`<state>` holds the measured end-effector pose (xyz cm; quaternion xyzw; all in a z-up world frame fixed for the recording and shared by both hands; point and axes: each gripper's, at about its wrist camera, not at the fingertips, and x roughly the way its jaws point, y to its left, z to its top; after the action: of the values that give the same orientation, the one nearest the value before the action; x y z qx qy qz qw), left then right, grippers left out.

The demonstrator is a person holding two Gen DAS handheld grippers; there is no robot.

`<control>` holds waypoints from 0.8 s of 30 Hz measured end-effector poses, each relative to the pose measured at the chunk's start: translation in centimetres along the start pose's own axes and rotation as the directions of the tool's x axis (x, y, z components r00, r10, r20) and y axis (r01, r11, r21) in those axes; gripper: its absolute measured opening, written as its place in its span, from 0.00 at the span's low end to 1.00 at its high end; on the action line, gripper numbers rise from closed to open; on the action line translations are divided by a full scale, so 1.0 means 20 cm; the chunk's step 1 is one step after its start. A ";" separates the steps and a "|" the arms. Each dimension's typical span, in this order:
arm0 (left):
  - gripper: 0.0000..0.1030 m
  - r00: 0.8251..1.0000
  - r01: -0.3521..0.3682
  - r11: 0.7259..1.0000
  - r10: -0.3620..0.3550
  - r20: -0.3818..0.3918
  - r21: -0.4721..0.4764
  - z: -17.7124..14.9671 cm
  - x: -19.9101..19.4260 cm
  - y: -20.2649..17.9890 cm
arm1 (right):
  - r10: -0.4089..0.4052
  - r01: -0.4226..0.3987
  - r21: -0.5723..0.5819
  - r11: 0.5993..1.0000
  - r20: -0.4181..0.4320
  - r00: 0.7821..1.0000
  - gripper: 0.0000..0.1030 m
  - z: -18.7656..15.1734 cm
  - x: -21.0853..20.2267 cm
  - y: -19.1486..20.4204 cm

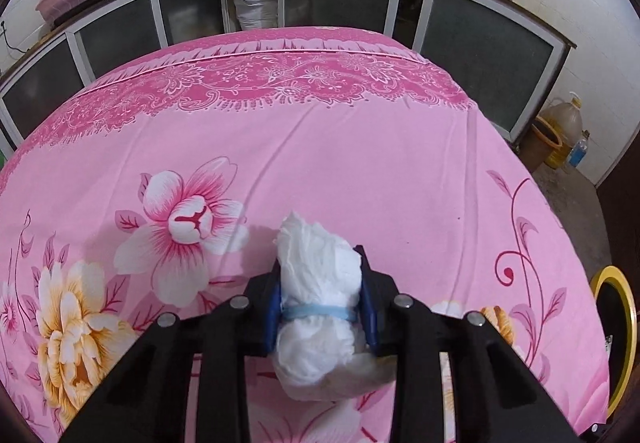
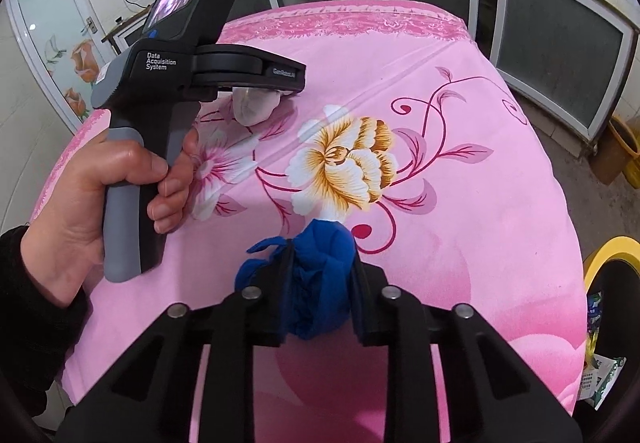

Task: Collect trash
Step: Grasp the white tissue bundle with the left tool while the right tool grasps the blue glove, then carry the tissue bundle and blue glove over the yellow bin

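The left gripper point(image 1: 322, 307) is clenched on a white wad of tissue point(image 1: 316, 307) bound with a pale blue band, which lies on the near middle of the pink floral tablecloth point(image 1: 360, 147). The right gripper point(image 2: 320, 297) is clenched on a crumpled blue wad, seemingly thin plastic or cloth point(image 2: 316, 283), at the near edge of the same cloth. In the right wrist view the person's left hand point(image 2: 100, 199) is seen around the grey handle of the left tool, to the far left of the blue wad.

Both pieces appear secured, so the step in hand is judged to be lifting them clear. Both should be raised straight up before any sideways travel, so that the loose cloth is not dragged or bunched. The grip should be kept firm, since soft wads compress and slip. A yellow-rimmed black bin point(image 2: 612, 283) is seen off the table's near right edge; the items are best carried there and released only once directly above its opening.
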<state>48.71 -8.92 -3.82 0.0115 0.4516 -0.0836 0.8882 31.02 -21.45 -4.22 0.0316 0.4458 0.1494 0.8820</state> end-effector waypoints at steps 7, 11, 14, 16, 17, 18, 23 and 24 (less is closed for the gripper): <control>0.28 0.998 0.007 1.000 -0.005 0.067 -0.027 -0.03 -0.22 0.10 | 0.020 -0.020 0.002 1.000 0.024 1.000 0.20 -0.03 -0.12 0.01; 0.28 0.994 0.001 0.999 0.003 0.110 -0.034 -0.09 -0.38 0.15 | 0.026 -0.027 0.019 0.999 0.038 0.999 0.20 -0.05 -0.20 0.00; 0.28 0.992 0.023 0.999 -0.018 0.121 -0.045 -0.16 -0.46 0.17 | 0.021 -0.022 0.027 0.999 0.051 0.998 0.20 -0.08 -0.26 0.00; 0.28 0.991 0.017 0.999 -0.012 0.131 -0.037 -0.21 -0.51 0.17 | 0.028 -0.030 0.037 0.999 0.055 0.998 0.20 -0.10 -0.29 0.00; 0.28 0.991 0.022 0.999 -0.018 0.132 -0.031 -0.24 -0.54 0.17 | 0.030 -0.032 0.043 0.999 0.057 0.998 0.20 -0.11 -0.31 0.00; 0.28 0.991 0.028 0.999 -0.024 0.131 -0.027 -0.28 -0.56 0.17 | 0.028 -0.031 0.045 0.999 0.058 0.998 0.20 -0.12 -0.32 0.00; 0.28 0.992 0.047 0.999 -0.045 0.119 -0.015 -0.45 -0.65 0.17 | 0.021 -0.023 0.045 0.999 0.056 0.998 0.20 -0.18 -0.38 0.00; 0.28 0.992 0.050 0.999 -0.048 0.117 -0.012 -0.48 -0.67 0.17 | 0.023 -0.025 0.050 0.998 0.054 0.998 0.20 -0.20 -0.40 0.00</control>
<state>33.77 -2.87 1.10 -0.0112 0.3997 -0.1026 0.9108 23.46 -24.08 -0.40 0.0634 0.4252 0.1477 0.8907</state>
